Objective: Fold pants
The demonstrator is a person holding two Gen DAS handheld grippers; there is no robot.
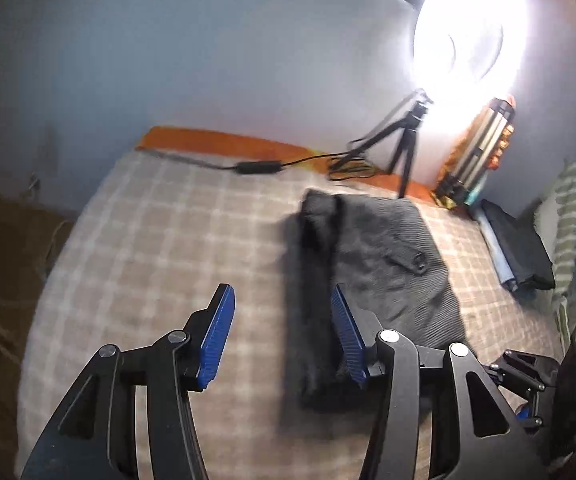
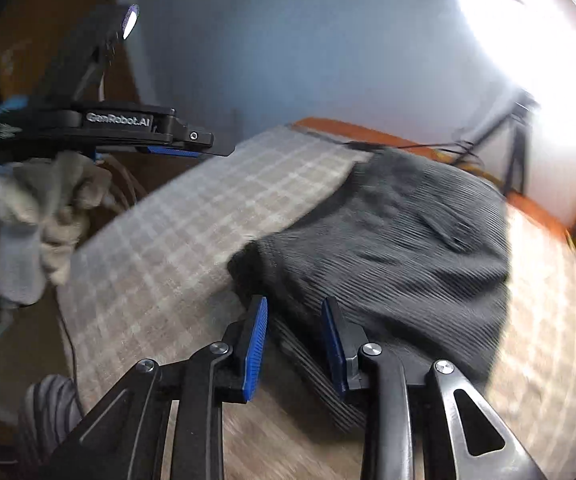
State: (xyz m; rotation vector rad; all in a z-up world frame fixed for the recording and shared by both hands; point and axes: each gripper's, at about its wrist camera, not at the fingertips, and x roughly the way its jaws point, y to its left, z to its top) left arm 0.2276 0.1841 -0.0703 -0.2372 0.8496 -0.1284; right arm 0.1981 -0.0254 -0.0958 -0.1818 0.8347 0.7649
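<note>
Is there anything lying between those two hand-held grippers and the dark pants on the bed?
Nothing visible does. The left hand-held gripper is open above the checked bedcover, beside the pants. The right hand-held gripper is open with the pants' near edge between its fingers. The tripod and cable stand beyond.

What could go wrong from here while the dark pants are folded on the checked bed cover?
1. The right gripper is open around a pants edge; closing may pinch only one layer, or the checked cover too.
2. A black cable and tripod lie just behind the pants; a sweeping fold might snag them.
</note>
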